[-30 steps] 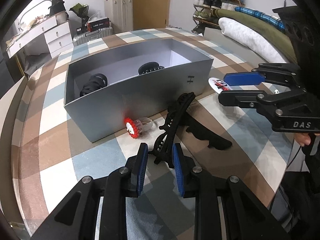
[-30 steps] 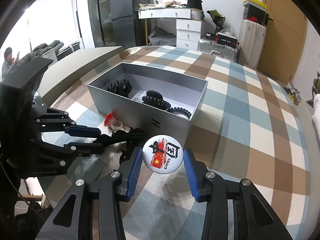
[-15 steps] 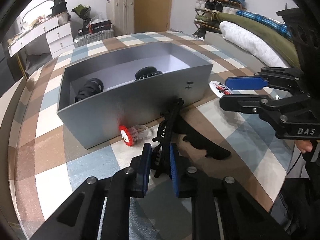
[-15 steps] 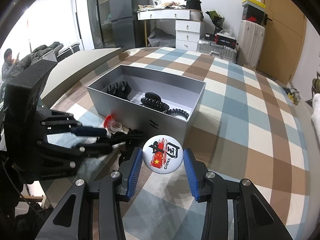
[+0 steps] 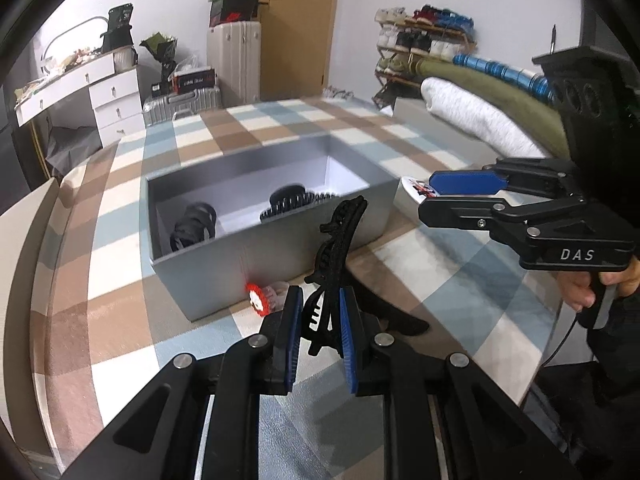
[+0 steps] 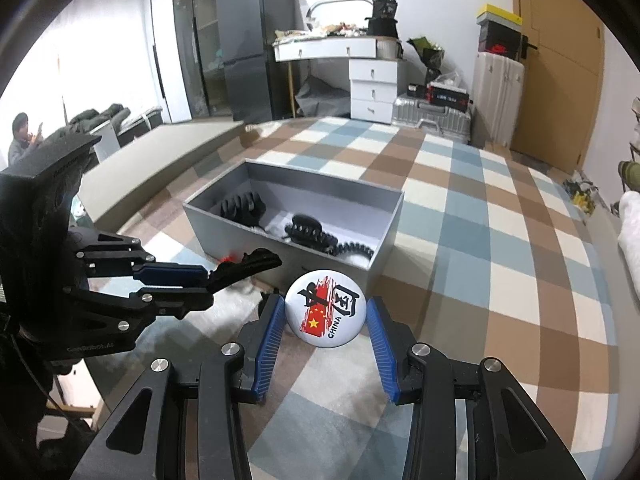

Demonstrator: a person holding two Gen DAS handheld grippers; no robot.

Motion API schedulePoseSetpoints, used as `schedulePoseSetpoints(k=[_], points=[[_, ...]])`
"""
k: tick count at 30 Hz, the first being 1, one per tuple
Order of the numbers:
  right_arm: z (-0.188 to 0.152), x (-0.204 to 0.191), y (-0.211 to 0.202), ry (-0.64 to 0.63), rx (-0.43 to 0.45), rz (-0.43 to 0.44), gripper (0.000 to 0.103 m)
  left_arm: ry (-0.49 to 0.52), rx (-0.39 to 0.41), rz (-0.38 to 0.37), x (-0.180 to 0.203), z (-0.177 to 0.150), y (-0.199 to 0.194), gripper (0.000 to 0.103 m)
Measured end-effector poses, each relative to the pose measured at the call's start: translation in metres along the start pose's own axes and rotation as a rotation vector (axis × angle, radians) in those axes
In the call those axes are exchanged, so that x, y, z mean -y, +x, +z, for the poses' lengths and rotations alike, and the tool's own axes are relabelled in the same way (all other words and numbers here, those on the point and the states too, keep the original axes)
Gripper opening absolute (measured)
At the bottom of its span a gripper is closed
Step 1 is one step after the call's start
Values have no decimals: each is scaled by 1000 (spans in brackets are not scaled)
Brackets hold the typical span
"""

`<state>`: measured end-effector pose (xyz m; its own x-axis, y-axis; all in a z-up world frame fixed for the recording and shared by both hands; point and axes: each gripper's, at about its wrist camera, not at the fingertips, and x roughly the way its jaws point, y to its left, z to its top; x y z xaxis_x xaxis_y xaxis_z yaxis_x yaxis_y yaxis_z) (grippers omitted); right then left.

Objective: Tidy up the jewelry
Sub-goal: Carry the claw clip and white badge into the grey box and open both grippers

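My left gripper [image 5: 318, 330] is shut on a long black hair clip [image 5: 336, 256] and holds it lifted above the checked tablecloth, in front of the open grey box [image 5: 224, 264]. The clip also shows in the right wrist view [image 6: 244, 268]. My right gripper [image 6: 326, 326] is shut on a round white China badge [image 6: 325, 309], held above the cloth beside the box's right end [image 6: 380, 248]. The box holds black hair clips [image 5: 288, 202] and a black scrunchie [image 5: 194, 226]. A red-topped clear ring [image 5: 262, 298] lies against the box front.
Another black clip [image 5: 394, 320] lies on the cloth right of my left gripper. The table edge [image 5: 540, 340] runs at the right. Folded bedding [image 5: 472, 108], suitcases [image 5: 234, 60] and drawers [image 5: 116, 100] stand beyond the table.
My left gripper closed on the long black clip and raised it off the cloth. My right gripper lifted slightly with the badge still in it.
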<state>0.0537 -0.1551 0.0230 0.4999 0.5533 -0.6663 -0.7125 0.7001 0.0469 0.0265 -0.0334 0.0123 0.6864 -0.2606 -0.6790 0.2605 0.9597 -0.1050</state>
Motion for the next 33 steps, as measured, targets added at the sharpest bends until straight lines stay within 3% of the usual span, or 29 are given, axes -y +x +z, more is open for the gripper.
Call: schedulePoseSetpoints(k=[11, 18, 25, 33], points=[[8, 12, -7, 111, 81, 25, 41, -115, 109, 41, -23, 12, -16, 13], [21, 17, 5, 141, 79, 18, 41, -88, 121, 114, -29, 27, -8, 13], [38, 14, 20, 145, 69, 38, 41, -46, 113, 143, -36, 50, 7, 13], [42, 13, 40, 155, 35, 40, 41, -63, 48, 158, -45, 49, 27, 13]])
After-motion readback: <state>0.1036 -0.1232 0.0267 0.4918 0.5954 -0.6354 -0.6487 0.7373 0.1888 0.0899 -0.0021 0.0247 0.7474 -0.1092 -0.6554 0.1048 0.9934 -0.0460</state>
